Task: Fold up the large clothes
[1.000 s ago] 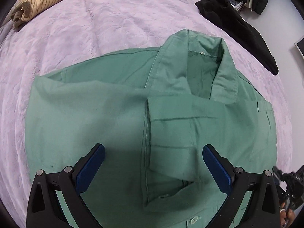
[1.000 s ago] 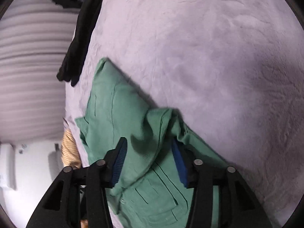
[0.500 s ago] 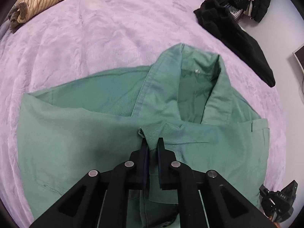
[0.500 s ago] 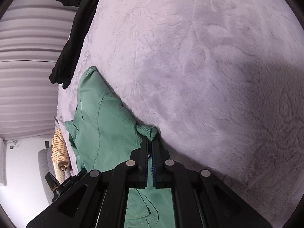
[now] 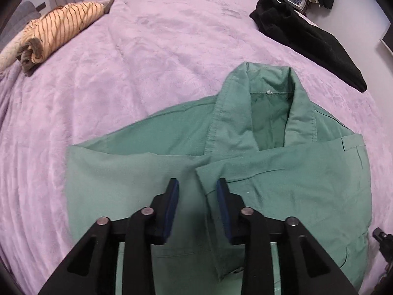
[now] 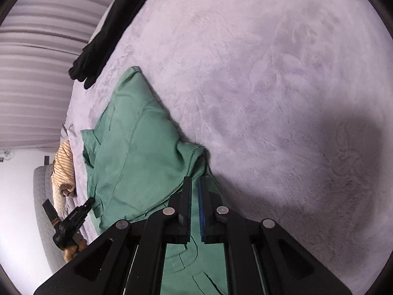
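Note:
A large green collared shirt [image 5: 282,179] lies on the lilac bed, collar toward the far side, with both sides folded inward over its front. My left gripper [image 5: 197,184] hovers over the shirt's middle, jaws partly open, with the folded edge lying between and below the fingers. In the right wrist view the shirt [image 6: 137,147] lies bunched at the left. My right gripper [image 6: 194,182] sits at the shirt's edge with jaws almost closed and a narrow gap between the blue pads; cloth lies under them.
A striped tan garment [image 5: 56,29] lies rolled at the bed's far left. A black garment [image 5: 312,39] lies at the far right edge. The lilac blanket [image 6: 270,73] spreads wide to the right. The other gripper [image 6: 71,218] shows at the lower left.
Both grippers were open a second ago, shut on shirt folds half a second ago, and now the left has opened partly and drawn back; the right has loosened slightly.

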Demonstrator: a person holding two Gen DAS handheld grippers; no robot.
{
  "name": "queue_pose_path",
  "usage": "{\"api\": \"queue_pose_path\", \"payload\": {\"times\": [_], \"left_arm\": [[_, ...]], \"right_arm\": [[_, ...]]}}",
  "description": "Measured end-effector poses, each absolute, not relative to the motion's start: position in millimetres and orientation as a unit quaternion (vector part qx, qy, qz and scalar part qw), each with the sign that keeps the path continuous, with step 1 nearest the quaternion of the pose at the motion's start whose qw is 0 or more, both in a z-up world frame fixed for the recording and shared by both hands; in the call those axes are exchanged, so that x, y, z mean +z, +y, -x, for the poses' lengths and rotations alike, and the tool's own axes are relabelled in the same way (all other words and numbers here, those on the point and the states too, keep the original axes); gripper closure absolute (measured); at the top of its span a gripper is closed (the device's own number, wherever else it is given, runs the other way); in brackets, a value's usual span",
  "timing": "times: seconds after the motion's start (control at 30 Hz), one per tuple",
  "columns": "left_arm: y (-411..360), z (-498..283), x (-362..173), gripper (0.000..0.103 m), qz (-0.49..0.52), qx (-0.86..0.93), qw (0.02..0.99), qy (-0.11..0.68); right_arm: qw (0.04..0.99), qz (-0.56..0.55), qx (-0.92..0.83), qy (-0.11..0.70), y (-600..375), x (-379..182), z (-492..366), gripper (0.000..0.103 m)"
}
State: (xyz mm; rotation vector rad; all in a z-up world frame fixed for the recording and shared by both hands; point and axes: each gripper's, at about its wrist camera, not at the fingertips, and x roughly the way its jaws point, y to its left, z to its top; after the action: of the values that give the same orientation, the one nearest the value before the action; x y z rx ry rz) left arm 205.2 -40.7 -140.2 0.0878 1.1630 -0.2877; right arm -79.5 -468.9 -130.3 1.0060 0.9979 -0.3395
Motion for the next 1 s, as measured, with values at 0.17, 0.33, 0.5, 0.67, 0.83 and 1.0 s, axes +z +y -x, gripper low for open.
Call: {"api": "queue_pose_path", "payload": {"times": [0.17,0.33,0.5,0.67,0.83,1.0], "left_arm": [[-21.2,-200.7,-120.6,0.055,-0.016,-0.142,0.827,0.544],[-52.2,-168.1,-122.6,0.055,-0.023,-0.198,0.815,0.544],[-68.8,-140.9,-178.5,0.055,-0.078,-0.169,0.787,0.588],[-51.5,-135.9,-165.1,0.041,-0.057,-0.159,0.791,0.588],[-47.2,-127.5,-147.6,0.041,-0.062,-0.152,0.791,0.59],[-43.8,-116.9,-138.2,0.041,-0.066,-0.147,0.787,0.596]], "right_arm": [[0.79,-0.381,-0.136,0.46,-459.8,-100.3,52.2,0.095],[0.805,-0.332,-0.111,0.479,-452.0,-109.0,-15.5,0.095],[0.784,-0.286,-0.132,0.536,-445.7,-152.3,-51.2,0.099],[0.787,-0.294,-0.131,0.526,-456.2,-148.2,-29.8,0.099],[0.786,-0.298,-0.131,0.525,-453.2,-128.7,-13.3,0.098],[0.782,-0.296,-0.12,0.535,-433.2,-112.7,0.1,0.09]]}}
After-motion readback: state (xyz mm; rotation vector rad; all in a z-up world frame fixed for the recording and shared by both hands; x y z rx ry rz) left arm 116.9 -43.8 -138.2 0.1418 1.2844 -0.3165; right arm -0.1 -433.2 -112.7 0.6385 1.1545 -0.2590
